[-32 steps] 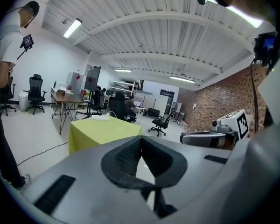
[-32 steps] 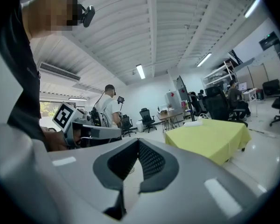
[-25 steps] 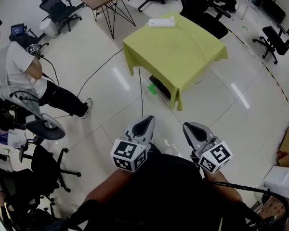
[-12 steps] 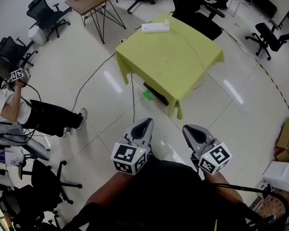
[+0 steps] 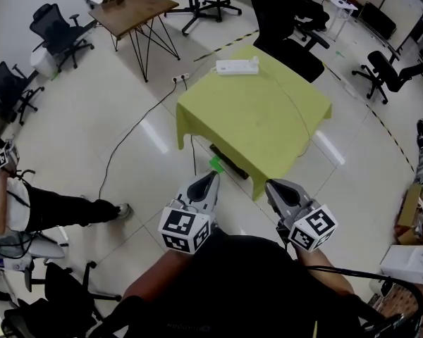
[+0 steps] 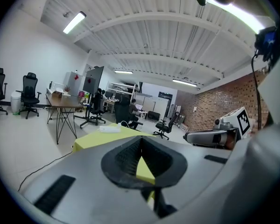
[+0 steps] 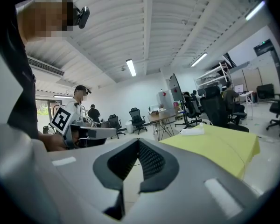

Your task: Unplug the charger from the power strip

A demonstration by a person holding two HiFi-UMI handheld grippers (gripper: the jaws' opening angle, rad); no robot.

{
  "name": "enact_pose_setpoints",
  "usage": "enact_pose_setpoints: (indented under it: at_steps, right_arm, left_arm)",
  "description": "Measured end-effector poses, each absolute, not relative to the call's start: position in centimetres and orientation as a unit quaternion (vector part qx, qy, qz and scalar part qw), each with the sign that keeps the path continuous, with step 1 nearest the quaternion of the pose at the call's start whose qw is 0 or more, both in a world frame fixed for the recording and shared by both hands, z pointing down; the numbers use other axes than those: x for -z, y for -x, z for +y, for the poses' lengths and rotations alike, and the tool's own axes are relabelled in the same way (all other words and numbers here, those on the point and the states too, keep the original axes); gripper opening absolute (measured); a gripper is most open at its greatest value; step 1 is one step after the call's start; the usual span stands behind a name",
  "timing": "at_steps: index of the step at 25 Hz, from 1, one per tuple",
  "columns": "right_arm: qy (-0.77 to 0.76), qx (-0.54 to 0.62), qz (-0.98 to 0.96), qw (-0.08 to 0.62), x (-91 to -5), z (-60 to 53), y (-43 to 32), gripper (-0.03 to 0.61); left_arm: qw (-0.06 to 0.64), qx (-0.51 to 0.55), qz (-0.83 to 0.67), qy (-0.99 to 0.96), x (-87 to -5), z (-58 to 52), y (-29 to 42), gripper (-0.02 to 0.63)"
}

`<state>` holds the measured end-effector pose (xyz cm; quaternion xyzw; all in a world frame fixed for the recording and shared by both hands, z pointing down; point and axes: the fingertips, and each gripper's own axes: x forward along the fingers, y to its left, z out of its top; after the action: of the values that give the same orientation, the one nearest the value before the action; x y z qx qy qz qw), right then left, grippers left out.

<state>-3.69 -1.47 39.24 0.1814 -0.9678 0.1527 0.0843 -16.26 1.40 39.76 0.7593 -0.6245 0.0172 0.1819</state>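
Note:
A white power strip [image 5: 237, 67] lies at the far edge of a table under a yellow-green cloth [image 5: 257, 122]. A white charger [image 5: 253, 60] seems to sit at its right end, too small to tell more. My left gripper [image 5: 210, 177] and right gripper [image 5: 273, 184] are held side by side over the floor, short of the table's near corner, both pointing at it. Both are shut with nothing in them. In the left gripper view the strip [image 6: 109, 129] shows beyond the closed left gripper [image 6: 140, 140]. The right gripper view has the strip [image 7: 192, 131] right of the right gripper [image 7: 138, 141].
A wooden table [image 5: 135, 5] and office chairs [image 5: 53, 30] stand at the back left, and a black chair [image 5: 292, 44] is behind the yellow table. A cable [image 5: 137, 122] runs across the floor. A person [image 5: 28, 206] sits at the left. Boxes [image 5: 409, 263] lie at the right.
Both grippers have moved forward toward the yellow table, which now lies closer in front of them. The person at the left has slid toward the picture's left edge.

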Motion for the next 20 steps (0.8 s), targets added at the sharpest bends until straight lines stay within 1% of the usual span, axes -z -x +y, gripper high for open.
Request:
enact_pose_setpoints:
  at_steps: [5, 8, 16, 20]
  right_arm:
    - [-0.184, -0.149, -0.968, 0.084, -39.4, -3.6, 8.1, 0.003]
    - [-0.183, -0.151, -0.967, 0.094, -39.8, -4.1, 10.1, 0.003]
    - [-0.184, -0.148, -0.966, 0.102, -40.5, -7.8, 13.0, 0.003]
    - [-0.186, -0.158, -0.965, 0.092, -41.2, -11.4, 13.9, 0.003]
  left_arm:
    - [0.178, -0.026, -0.61, -0.772, -40.2, -1.1, 19.8, 0.006]
    - [0.186, -0.022, -0.606, -0.773, -40.5, -1.9, 21.4, 0.006]
    - [0.194, -0.014, -0.613, -0.766, -41.2, -6.0, 25.0, 0.006]
    - [0.198, -0.023, -0.612, -0.765, -41.6, -8.9, 25.7, 0.006]
